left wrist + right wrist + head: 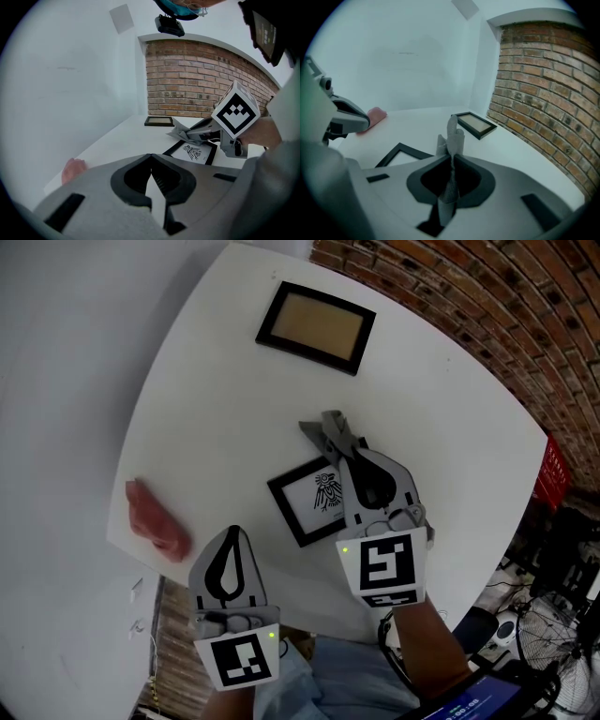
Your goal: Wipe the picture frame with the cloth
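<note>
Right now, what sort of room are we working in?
Likely a workshop or lab corner: white table beside a bare brick wall, a fan and cables on the floor at right.

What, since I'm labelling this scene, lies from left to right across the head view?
Pink cloth → left gripper → bird-print frame → right gripper, shut on the grey cloth. The plain frame overlaps several of these, so it is left out.

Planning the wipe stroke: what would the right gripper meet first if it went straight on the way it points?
Probably the far frame: the right gripper, shut on the cloth, points at it across bare table. Its height is unclear, so it might pass over.
</note>
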